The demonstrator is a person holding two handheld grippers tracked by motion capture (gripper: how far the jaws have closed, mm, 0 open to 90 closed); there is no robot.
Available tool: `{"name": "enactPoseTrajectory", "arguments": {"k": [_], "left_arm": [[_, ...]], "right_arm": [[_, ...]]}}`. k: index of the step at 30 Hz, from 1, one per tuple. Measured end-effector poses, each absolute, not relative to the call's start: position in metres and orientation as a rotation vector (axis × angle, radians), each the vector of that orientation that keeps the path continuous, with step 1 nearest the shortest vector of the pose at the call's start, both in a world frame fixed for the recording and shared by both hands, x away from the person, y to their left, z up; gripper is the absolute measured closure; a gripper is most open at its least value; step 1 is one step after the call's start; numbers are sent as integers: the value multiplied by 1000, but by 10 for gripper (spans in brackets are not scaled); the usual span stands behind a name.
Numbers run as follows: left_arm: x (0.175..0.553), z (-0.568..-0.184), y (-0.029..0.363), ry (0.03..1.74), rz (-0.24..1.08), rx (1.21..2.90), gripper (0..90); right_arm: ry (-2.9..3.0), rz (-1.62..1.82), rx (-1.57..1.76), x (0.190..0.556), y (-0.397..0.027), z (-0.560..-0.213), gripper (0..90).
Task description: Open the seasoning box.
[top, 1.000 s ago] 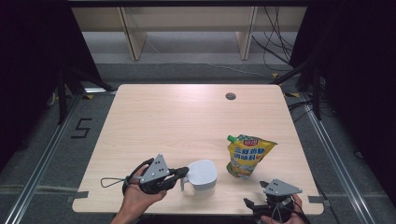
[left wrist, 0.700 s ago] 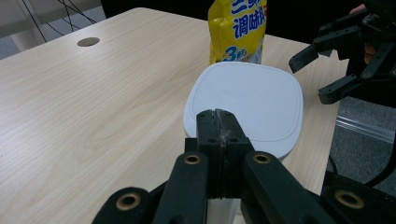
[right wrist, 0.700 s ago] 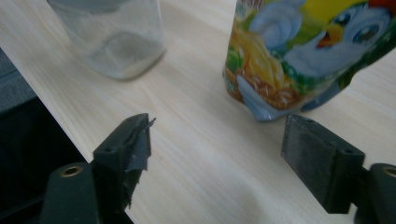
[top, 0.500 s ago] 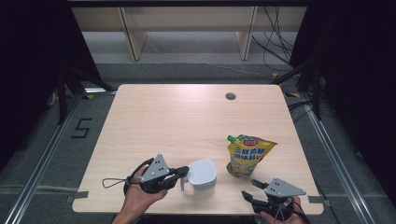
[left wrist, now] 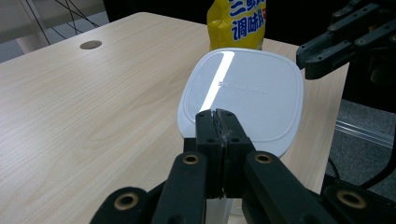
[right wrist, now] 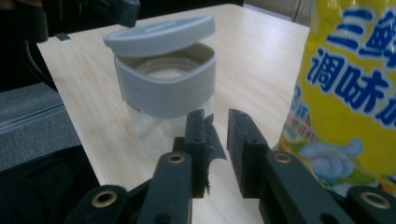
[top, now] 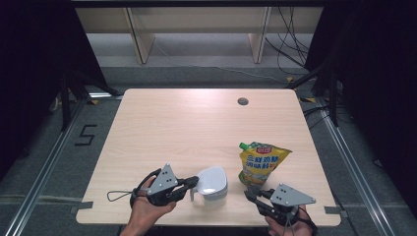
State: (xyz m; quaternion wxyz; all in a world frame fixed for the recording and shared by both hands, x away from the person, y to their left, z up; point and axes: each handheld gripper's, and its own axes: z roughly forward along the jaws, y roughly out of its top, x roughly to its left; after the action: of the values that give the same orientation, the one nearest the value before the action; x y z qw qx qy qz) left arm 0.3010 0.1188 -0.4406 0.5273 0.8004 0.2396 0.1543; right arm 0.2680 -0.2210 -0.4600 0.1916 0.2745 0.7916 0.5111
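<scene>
A grey lidded container (top: 212,185) stands near the table's front edge, left of a yellow seasoning pouch (top: 262,163). My left gripper (top: 195,183) comes in from the container's left. Its jaws are shut on the near edge of the lid (left wrist: 243,91), at the left gripper's (left wrist: 217,114) tips. In the right gripper view the lid (right wrist: 161,35) sits tilted and ajar over the container (right wrist: 166,88). My right gripper (top: 248,192) is low at the front, just before the pouch (right wrist: 348,93). The right gripper's (right wrist: 217,116) jaws have just been closing to a narrow gap with nothing between them.
The wooden table (top: 196,128) has a round cable hole (top: 242,102) at the far right. Its front edge runs just below both hands. Shelving and cables stand beyond the far edge. My right gripper (left wrist: 336,42) also shows past the lid in the left gripper view.
The right gripper has lifted and edged toward the pouch and container, and its jaws have narrowed from wide apart to a slim gap. The left gripper and container have stayed put.
</scene>
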Motion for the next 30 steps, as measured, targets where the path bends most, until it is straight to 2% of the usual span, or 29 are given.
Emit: {"name": "enactPoseTrajectory", "arguments": {"k": [4, 11, 30], "left_arm": [[301, -442, 118, 587, 365, 1894, 877], [300, -442, 118, 582, 378, 1895, 888], [301, -447, 123, 563, 396, 1902, 891]], "right_arm": [[2229, 1453, 751, 271, -215, -457, 812], [2254, 1437, 688, 281, -195, -453, 882], [2270, 1456, 601, 289, -174, -444, 895]]}}
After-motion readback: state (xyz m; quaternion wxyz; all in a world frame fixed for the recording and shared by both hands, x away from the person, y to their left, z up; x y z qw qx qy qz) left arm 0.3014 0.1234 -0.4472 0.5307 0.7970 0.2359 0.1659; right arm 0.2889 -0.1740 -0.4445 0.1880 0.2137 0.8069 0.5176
